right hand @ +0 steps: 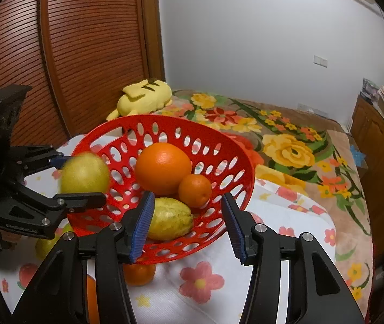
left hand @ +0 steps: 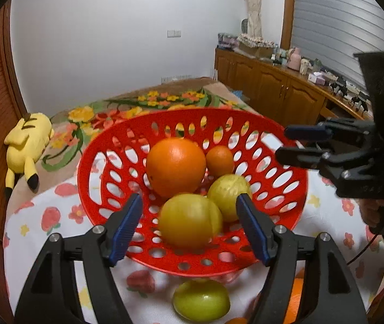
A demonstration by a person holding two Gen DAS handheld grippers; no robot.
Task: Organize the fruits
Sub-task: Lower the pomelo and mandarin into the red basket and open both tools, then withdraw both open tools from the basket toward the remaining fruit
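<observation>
A red perforated basket holds a large orange, a small orange and a yellow-green fruit. My left gripper is open. A blurred yellow-green fruit sits between its fingers over the basket's near rim, apart from both pads. My right gripper is open and empty by the basket's right rim.
A green fruit and oranges lie on the flowered cloth in front of the basket. A yellow plush toy lies on the bed behind. A wooden cabinet stands at the right.
</observation>
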